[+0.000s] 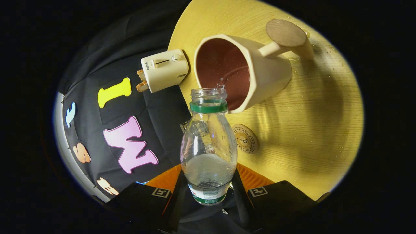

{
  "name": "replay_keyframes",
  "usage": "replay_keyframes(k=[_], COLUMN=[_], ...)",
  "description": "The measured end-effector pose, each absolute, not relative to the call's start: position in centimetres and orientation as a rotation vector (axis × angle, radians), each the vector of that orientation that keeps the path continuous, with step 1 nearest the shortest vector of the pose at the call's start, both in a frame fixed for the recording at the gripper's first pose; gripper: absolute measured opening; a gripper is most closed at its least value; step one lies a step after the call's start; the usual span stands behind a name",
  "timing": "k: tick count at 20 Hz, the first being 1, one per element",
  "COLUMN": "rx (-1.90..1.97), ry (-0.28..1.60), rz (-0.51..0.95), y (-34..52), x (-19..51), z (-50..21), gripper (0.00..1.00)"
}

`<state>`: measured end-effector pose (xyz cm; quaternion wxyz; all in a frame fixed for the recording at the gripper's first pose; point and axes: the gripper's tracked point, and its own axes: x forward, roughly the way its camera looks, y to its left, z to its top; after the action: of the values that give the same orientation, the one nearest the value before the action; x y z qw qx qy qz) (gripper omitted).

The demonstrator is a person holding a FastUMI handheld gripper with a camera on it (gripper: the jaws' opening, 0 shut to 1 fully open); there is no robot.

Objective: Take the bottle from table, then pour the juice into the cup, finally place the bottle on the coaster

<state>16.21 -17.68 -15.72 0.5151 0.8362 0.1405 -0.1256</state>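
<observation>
Gripper view, tool (208,190) tilted, clamping bottle (208,146), mouth at cup (242,71) rim

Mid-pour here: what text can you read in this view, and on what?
"SUPOR": on the toaster beside the cup.
On the coaster: a ring of lettering, too small to read.
On the bottle, clamped between the fingers of the gripper: a label, too blurred to read.
</observation>
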Motion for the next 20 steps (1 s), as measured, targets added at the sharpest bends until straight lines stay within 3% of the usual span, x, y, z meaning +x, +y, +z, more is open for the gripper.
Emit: replay_keyframes(k=[20], rx=[2.225], ry=[0.283], rz=[-0.334], y=[-19.0], x=[17.2], z=[-14.7], gripper=[0.72])
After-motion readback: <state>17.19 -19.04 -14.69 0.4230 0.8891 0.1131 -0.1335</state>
